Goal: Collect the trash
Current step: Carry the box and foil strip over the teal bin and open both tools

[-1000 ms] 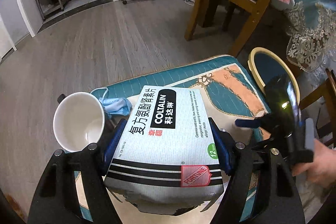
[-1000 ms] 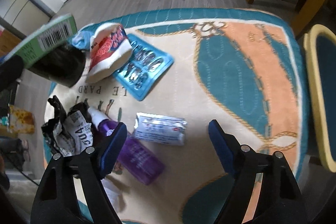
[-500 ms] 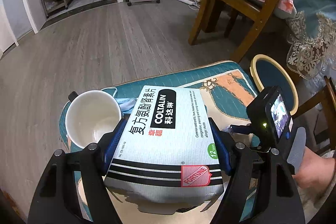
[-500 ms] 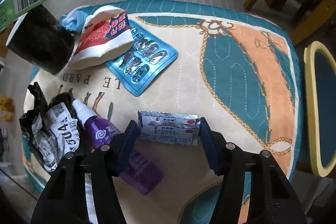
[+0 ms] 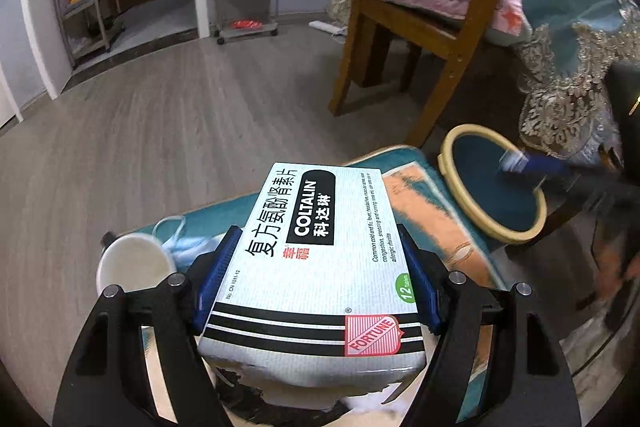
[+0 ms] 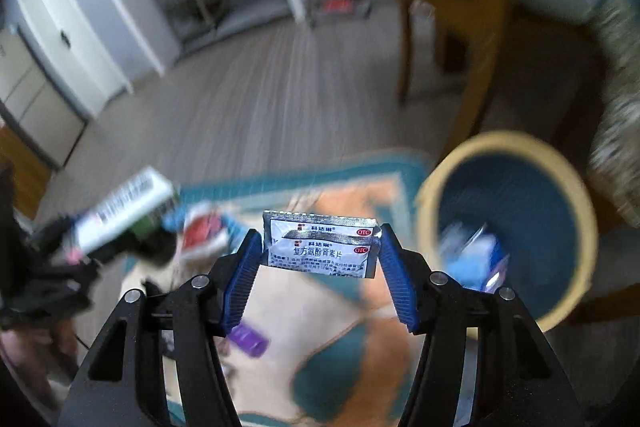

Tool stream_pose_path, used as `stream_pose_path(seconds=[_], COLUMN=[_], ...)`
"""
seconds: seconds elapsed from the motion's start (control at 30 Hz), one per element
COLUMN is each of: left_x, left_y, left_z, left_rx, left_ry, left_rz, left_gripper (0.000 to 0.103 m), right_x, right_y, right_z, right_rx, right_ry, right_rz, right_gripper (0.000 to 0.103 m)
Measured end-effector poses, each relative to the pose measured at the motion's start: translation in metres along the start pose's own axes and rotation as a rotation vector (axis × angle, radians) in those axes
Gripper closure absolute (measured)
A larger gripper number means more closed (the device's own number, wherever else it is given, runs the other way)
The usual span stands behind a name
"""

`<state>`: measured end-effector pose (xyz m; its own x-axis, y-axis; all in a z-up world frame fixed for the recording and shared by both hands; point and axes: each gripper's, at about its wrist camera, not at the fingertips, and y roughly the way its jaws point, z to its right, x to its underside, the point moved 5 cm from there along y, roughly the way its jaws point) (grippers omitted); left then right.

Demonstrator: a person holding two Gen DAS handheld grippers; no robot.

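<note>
Left gripper [image 5: 316,279]: pinching a medicine box [image 5: 316,259] across its width, one blue pad on each long side, the printed face turned up.
Medicine box: off the table, above the table cloth [image 5: 432,227]; its near end is torn and ragged.
Right gripper [image 6: 320,267]: pinching a foil sachet [image 6: 322,249] by its two short ends, its printed front facing the camera.
Foil sachet: lifted off the table, just left of the bin [image 6: 508,227] in the right wrist view; this view is blurred.
Bin: round, cream rim, dark blue inside, on the floor just beside the table's right edge; some blurred blue and white trash lies in it.
White cup [image 5: 134,269]: on the table to the left of the medicine box, near the cloth's edge.
Blue face mask [image 5: 180,243]: crumpled, between the cup and the box.
Purple bottle [image 6: 248,337]: lying on the table cloth, well left of the bin.
Wooden chair [image 5: 416,11]: on the floor beyond the bin, with a pink cushion.
</note>
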<state>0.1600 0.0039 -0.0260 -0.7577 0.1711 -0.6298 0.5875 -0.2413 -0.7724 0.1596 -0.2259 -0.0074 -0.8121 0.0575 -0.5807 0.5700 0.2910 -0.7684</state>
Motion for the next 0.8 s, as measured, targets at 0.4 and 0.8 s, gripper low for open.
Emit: stream_pose_path(seconds=[0.4,0.8], left_x=[-0.021,-0.028], left_y=[0.023,0.114], left_z=[0.124,0.24], left_rx=[0.101,0.171], left_ry=[0.173,0.285], left_rz=[0.055,-0.024], left_gripper=[0.03,0.029], right_x=[-0.013,-0.011], right_y=[-0.015,0.007], right_z=[0.16,0.199], right_rx=[0.225,0.186], right_ry=[0.059,0.197], right_rz=[-0.012,-0.031], right_gripper=[0.042,0.041])
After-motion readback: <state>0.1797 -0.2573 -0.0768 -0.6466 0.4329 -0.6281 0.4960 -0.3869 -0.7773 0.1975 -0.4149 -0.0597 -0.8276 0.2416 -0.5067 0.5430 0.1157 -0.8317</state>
